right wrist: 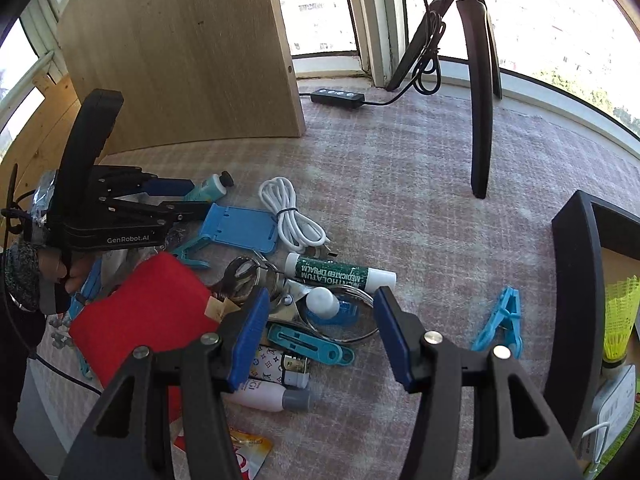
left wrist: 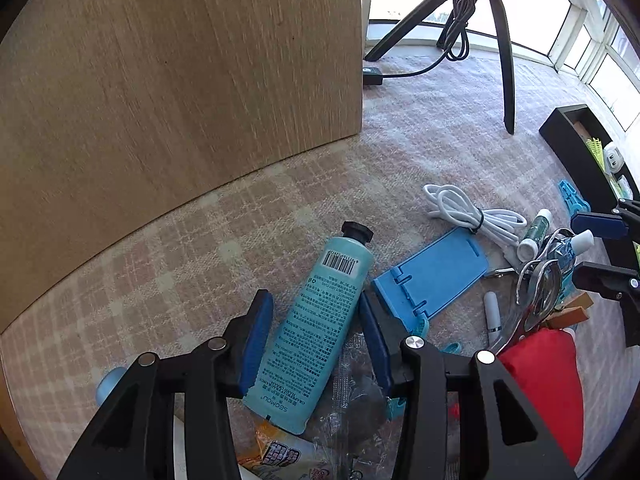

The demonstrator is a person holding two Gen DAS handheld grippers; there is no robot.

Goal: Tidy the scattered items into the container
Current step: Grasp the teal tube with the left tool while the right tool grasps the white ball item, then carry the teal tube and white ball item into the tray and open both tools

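**A:** Start with the biggest thing.

**B:** The wooden panel [left wrist: 180, 80] stands upright on the checked mat [left wrist: 420, 152], filling the left wrist view from nine to twelve o'clock. A tripod leg [right wrist: 480, 120] stands at one o'clock in the right wrist view.

**A:** And the container?

**B:** The black box [right wrist: 576, 300] sits at three o'clock in the right view. Inside it, a yellow shuttlecock [right wrist: 620, 320] stands above a white adapter [right wrist: 612, 400].

**A:** Where's the tube against the jaws?

**B:** The teal tube [left wrist: 312, 320] lies between the blue pads of the left gripper [left wrist: 316, 344], black cap pointing to twelve o'clock, barcode face up, crimped end nearest the camera. The pads stand spread, either side of it; whether they touch it I cannot tell.

**A:** The right one?

**B:** The right gripper [right wrist: 320, 336] is spread wide over the pile: a red pouch [right wrist: 144, 312] at nine o'clock, a blue phone stand [right wrist: 244, 228], a white cable [right wrist: 288, 212], a green lip balm [right wrist: 332, 272] at twelve, a blue clothes peg [right wrist: 500, 324] at three.
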